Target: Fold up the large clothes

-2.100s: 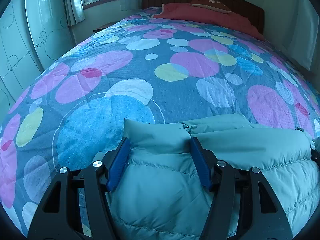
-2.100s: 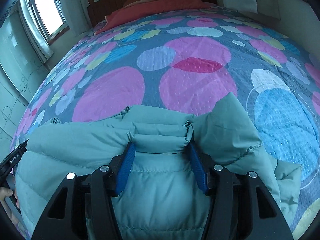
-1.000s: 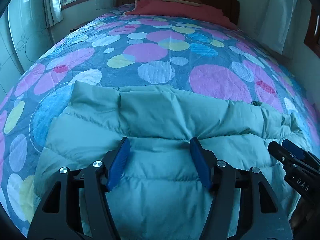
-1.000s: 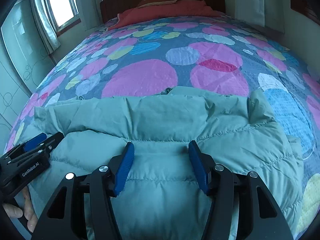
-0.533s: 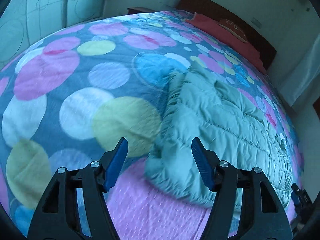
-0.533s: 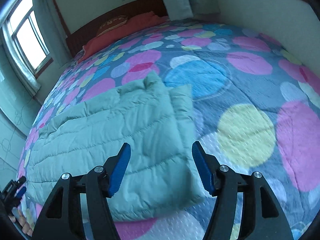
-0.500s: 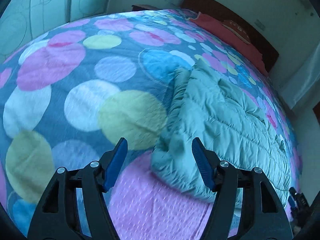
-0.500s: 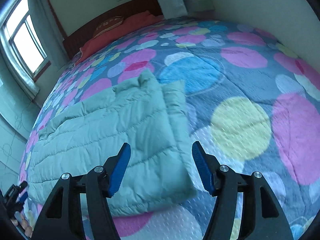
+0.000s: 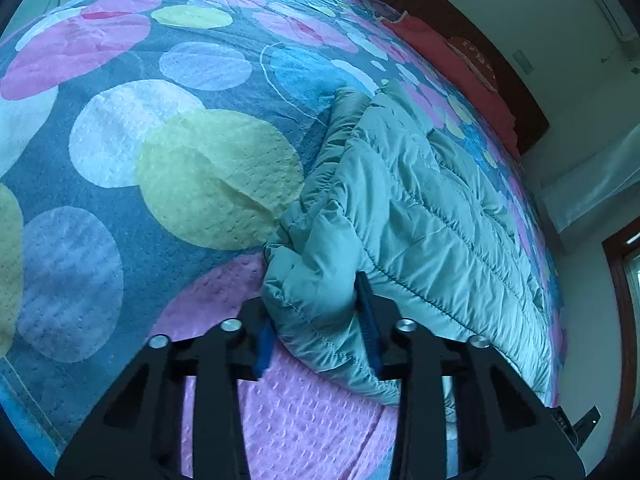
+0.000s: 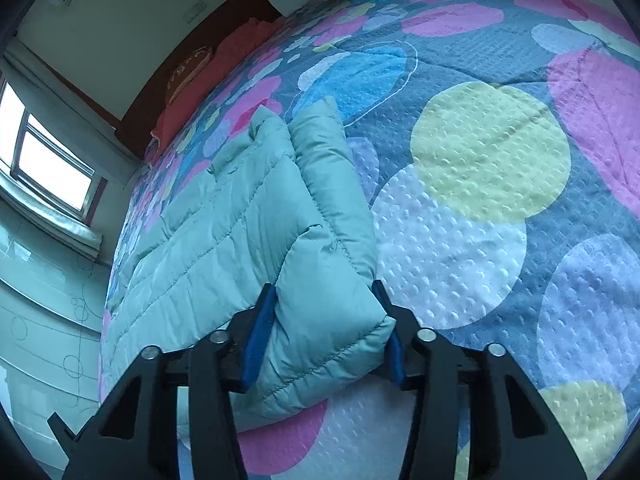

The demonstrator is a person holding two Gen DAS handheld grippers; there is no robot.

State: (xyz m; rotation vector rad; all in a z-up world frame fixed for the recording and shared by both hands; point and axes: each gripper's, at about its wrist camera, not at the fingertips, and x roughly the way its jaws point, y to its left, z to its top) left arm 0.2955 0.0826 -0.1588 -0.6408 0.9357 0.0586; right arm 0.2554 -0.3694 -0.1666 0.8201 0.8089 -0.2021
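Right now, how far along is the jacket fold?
Done: the green puffer jacket lies on the spotted bedspread as a long folded band, layers stacked along its edge. In hand: the left gripper and the right gripper each pinch a near corner at opposite ends. Left: probably bringing the ends together for a more compact fold; the band is not yet shortened.

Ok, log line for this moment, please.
left tool: shut on jacket corner | right tool: shut on jacket's opposite corner | jacket: folded, on bedspread
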